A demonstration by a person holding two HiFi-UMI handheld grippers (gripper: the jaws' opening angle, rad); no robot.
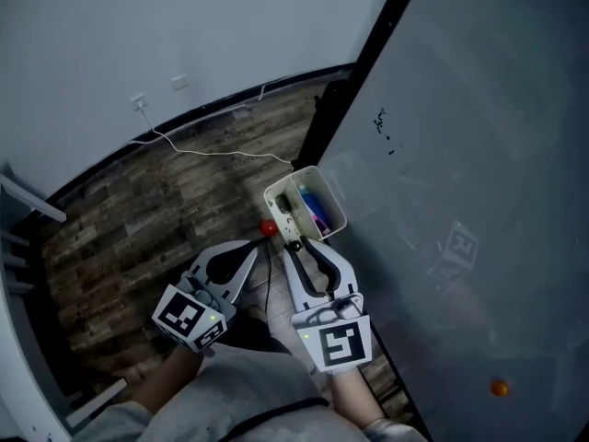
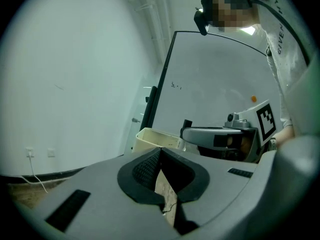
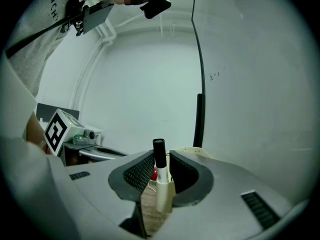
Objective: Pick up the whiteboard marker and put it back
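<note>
A whiteboard marker (image 3: 159,160) with a black cap and white body stands upright between the pads of my right gripper (image 3: 161,156), which is shut on it. In the head view the right gripper (image 1: 294,245) has its tips at the near rim of a cream marker box (image 1: 324,184) fixed beside the whiteboard (image 1: 460,155). Blue and purple markers (image 1: 314,210) lie in the box. My left gripper (image 1: 259,247) is shut and holds nothing, just left of the right one. Its jaws (image 2: 160,150) meet at the tip, with the box (image 2: 150,136) beyond.
A red object (image 1: 268,228) lies on the wooden floor (image 1: 156,210) between the gripper tips. A white cable (image 1: 212,151) runs from a wall socket (image 1: 139,102). An orange magnet (image 1: 499,388) sticks to the board. A white frame (image 1: 23,247) stands at the left.
</note>
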